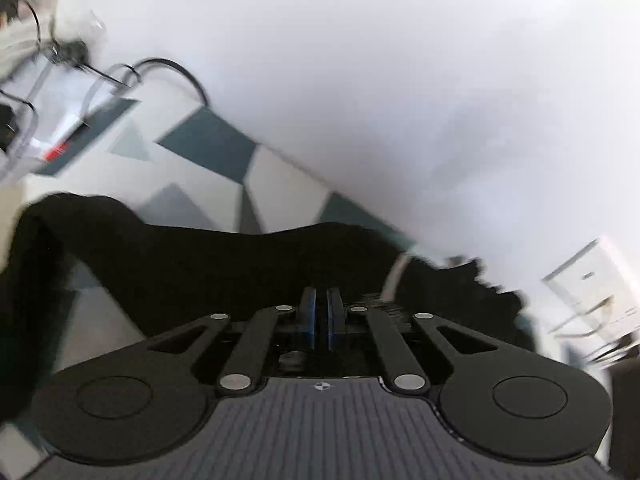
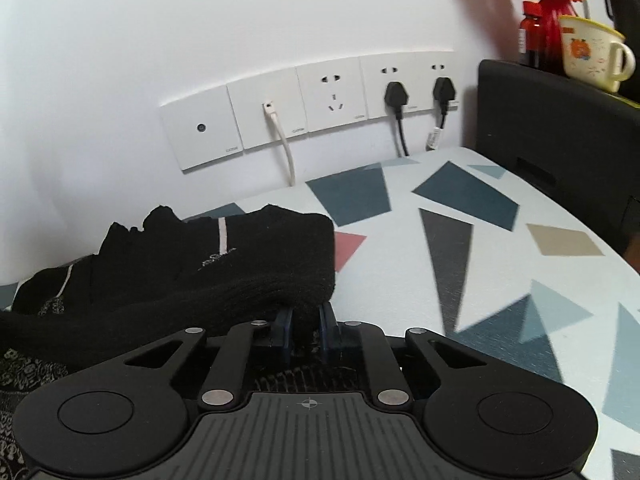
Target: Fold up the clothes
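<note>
A black knit garment (image 1: 224, 264) with a thin pale stripe hangs stretched across the left wrist view, lifted above the patterned table (image 1: 224, 168). My left gripper (image 1: 321, 300) is shut on its edge; the blue pads are almost together with cloth between them. In the right wrist view the same black garment (image 2: 224, 264) lies bunched on the table at the left. My right gripper (image 2: 306, 314) is shut on its ribbed hem. The left wrist view is blurred by motion.
The table (image 2: 460, 248) has a white cover with blue, grey and red shapes. A wall with sockets and plugged cables (image 2: 396, 96) stands behind it. A black box (image 2: 560, 132) bearing a cup (image 2: 588, 52) and red flower vase sits at the right. Clear containers (image 1: 60, 112) stand far left.
</note>
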A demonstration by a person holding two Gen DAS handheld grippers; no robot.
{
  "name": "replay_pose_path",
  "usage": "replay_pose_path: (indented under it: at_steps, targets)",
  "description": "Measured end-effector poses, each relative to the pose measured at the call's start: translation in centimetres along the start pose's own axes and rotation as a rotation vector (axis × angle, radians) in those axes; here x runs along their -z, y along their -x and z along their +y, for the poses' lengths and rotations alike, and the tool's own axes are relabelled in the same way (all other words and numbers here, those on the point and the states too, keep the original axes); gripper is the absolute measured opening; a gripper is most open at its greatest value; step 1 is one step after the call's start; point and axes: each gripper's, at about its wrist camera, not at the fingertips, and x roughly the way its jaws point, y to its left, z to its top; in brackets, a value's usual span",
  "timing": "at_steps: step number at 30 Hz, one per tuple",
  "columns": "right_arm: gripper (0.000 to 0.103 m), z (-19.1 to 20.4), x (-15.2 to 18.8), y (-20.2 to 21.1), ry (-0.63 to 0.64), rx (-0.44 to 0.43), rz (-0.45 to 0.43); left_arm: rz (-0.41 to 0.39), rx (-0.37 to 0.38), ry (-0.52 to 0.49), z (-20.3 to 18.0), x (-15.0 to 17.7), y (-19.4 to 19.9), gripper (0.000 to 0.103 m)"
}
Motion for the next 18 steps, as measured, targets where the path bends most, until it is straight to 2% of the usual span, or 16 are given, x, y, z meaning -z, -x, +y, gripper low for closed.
replay_pose_path:
  at_steps: [2,4,5,6,9,10,13,16,18]
  targets:
    - [0.013,-0.4,0.3,-0.5,0.000,0.013,0.071,0.042,-0.041,-0.028,0.3,0.4,-0.6,0.007]
    - [0.017,-0.7,0.4,-0.7,-0.009,0.016,0.123,0.100,-0.063,-0.044,0.7,0.9,-1.4,0.013]
    - [0.024,-0.7,0.1,-0.1,-0.025,0.007,0.104,0.108,-0.049,-0.044,1.0,1.3,-1.4,0.016]
    - [0.033,-0.6,-0.1,0.7,-0.043,-0.004,0.075,0.114,-0.036,-0.045,1.3,1.7,-1.4,0.024]
    - [0.050,-0.4,-1.3,2.0,-0.051,-0.050,-0.026,0.111,-0.013,-0.084,0.9,2.8,-1.1,0.046]
    - [0.051,-0.2,-1.8,1.8,-0.044,-0.057,-0.034,0.109,-0.009,-0.111,0.5,3.1,-1.1,0.052]
    - [0.052,0.2,-3.2,-1.1,-0.030,-0.036,0.006,0.117,-0.017,-0.192,-0.9,4.1,-1.4,0.058]
    - [0.054,-0.6,-4.3,-5.6,-0.086,0.020,0.093,0.105,-0.035,-0.216,-1.6,4.7,-1.7,0.061]
    - [0.054,-0.9,-4.8,-6.8,-0.104,0.019,0.098,0.087,-0.039,-0.216,-1.8,4.8,-1.9,0.061]
